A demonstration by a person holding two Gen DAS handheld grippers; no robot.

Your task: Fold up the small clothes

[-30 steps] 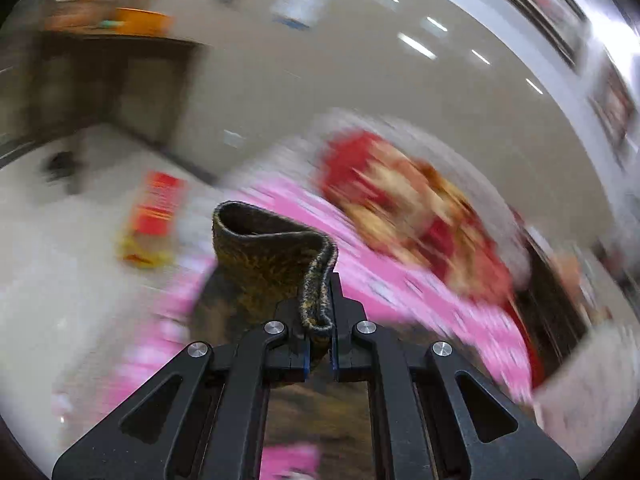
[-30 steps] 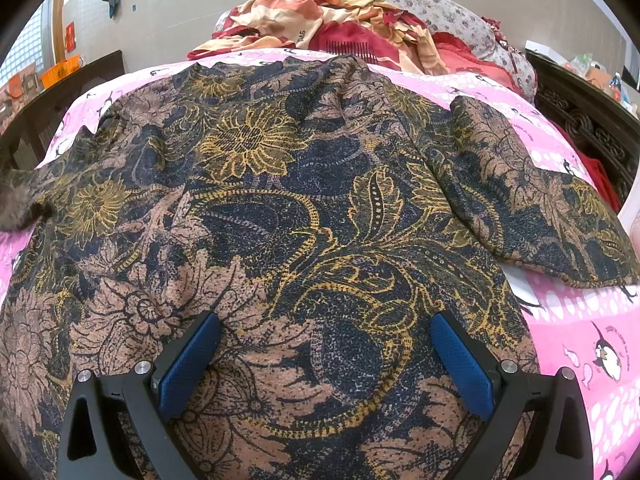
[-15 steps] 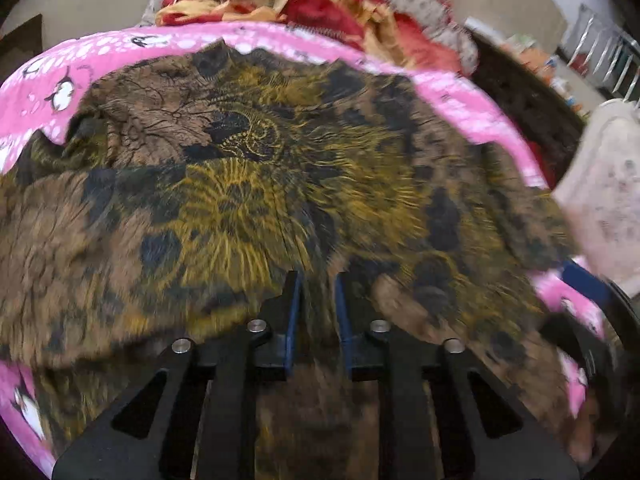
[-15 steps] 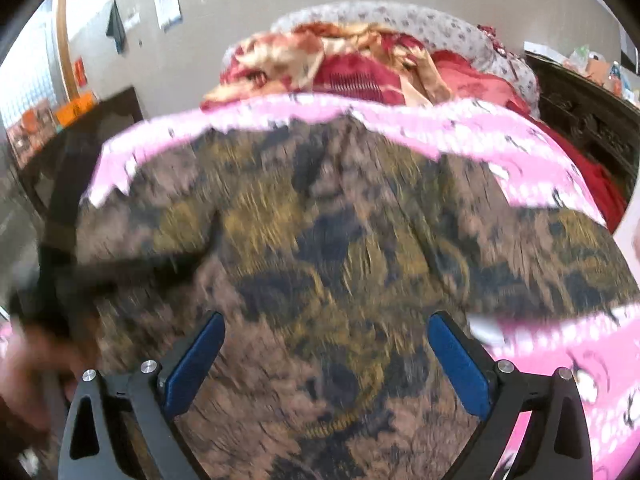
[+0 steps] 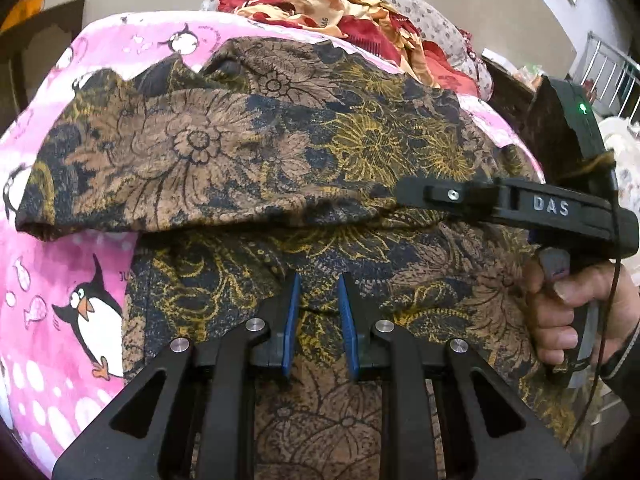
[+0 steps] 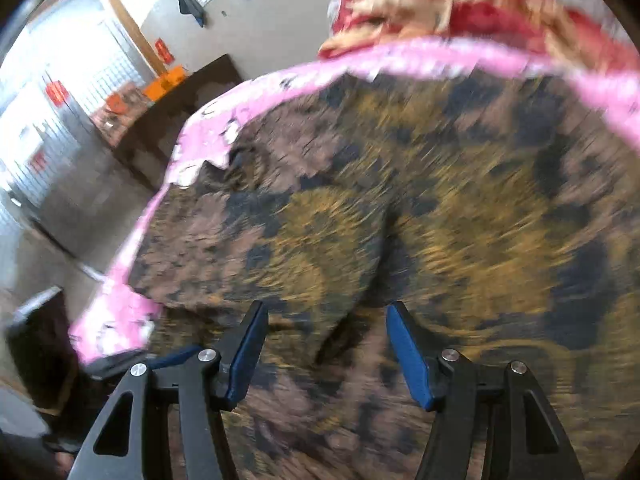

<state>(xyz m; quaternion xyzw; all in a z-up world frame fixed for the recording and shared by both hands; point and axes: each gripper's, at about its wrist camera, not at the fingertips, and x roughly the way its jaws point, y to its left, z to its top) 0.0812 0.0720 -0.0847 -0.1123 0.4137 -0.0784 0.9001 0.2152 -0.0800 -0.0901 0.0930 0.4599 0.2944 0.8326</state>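
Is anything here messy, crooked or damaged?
Nothing looks damaged. The floral shirt lies on the pink penguin bedsheet with its sleeve folded across the body, slightly rumpled. A heap of red and cream bedding sits behind it.

The left gripper (image 5: 316, 316) has let go of the sleeve (image 5: 192, 160), which now lies folded across the shirt. The right gripper (image 6: 326, 354) has narrowed and swung leftward.
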